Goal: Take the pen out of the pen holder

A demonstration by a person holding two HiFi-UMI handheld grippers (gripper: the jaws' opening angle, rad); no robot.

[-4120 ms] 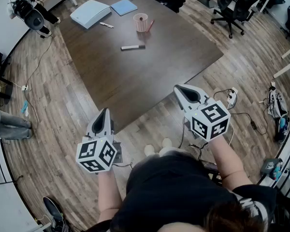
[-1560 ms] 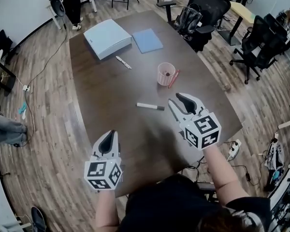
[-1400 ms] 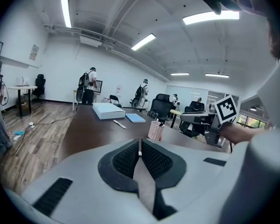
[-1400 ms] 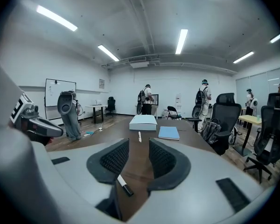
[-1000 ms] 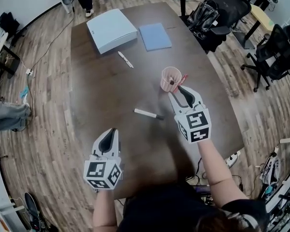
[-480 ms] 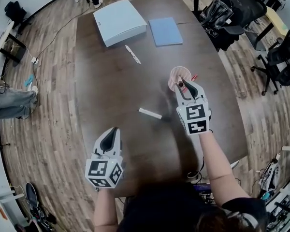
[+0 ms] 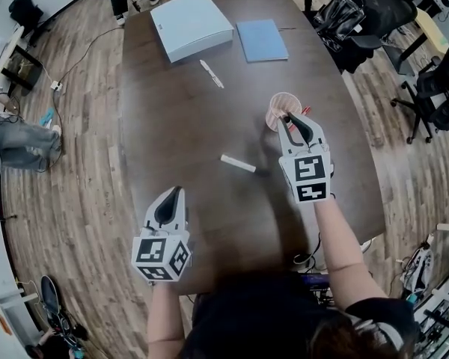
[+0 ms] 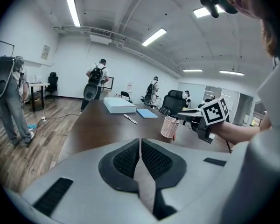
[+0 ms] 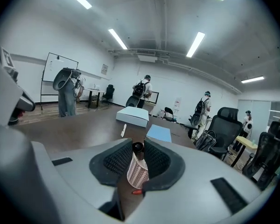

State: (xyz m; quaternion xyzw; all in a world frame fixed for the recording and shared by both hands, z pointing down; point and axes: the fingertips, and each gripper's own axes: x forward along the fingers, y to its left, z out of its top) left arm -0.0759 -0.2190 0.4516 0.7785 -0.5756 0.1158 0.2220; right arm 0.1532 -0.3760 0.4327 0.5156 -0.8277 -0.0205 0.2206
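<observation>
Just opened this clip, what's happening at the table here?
A person is working at a dark table with a tool in each hand. The right tool is at the pink pen holder, its jaws apart on either side of the black pen that sticks up from it. No firm grip shows yet, and the pen is not out. The left tool hangs near the table's near edge, jaws together and empty. A white marker lies loose on the table.
</observation>
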